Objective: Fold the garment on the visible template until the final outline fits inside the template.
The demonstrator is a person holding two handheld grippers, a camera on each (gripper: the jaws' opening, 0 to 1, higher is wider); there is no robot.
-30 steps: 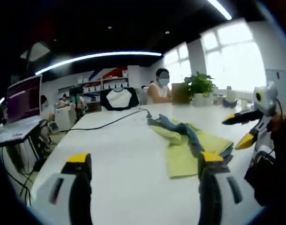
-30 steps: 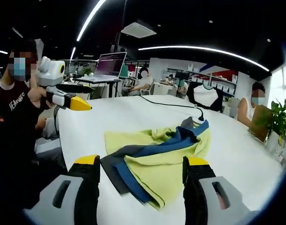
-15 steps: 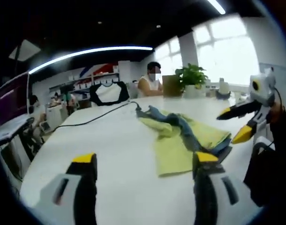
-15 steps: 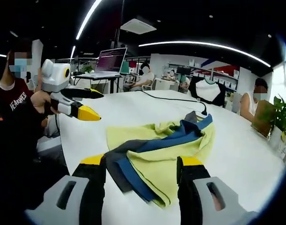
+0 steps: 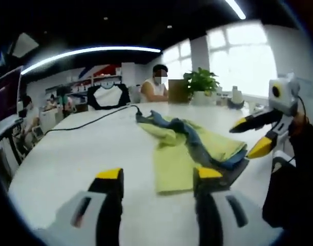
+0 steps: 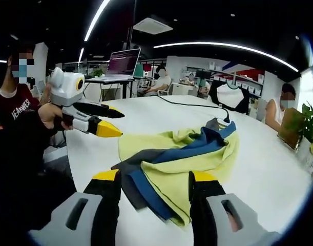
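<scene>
A crumpled yellow-green garment (image 5: 179, 159) with blue and dark grey bands lies on the white table (image 5: 79, 148). My left gripper (image 5: 159, 174) is open, and its right jaw stands over the garment's near edge. In the right gripper view the same garment (image 6: 192, 166) spreads just beyond my open right gripper (image 6: 154, 176), with the dark grey edge between the jaws. The left gripper (image 6: 113, 120) comes in from the left, open, beside the garment's yellow corner. The right gripper (image 5: 251, 136) hovers open at the garment's right side in the left gripper view.
A black cable (image 5: 89, 123) runs across the table to a plug block (image 6: 216, 123) at the garment's far end. Potted plants (image 5: 200, 84), a laptop (image 6: 123, 64) on a desk, seated people and a person's dark sleeve (image 6: 23, 138) surround the table.
Both grippers have come closer to the garment, and each pair of jaws has narrowed a little while staying open. The garment lies as before.
</scene>
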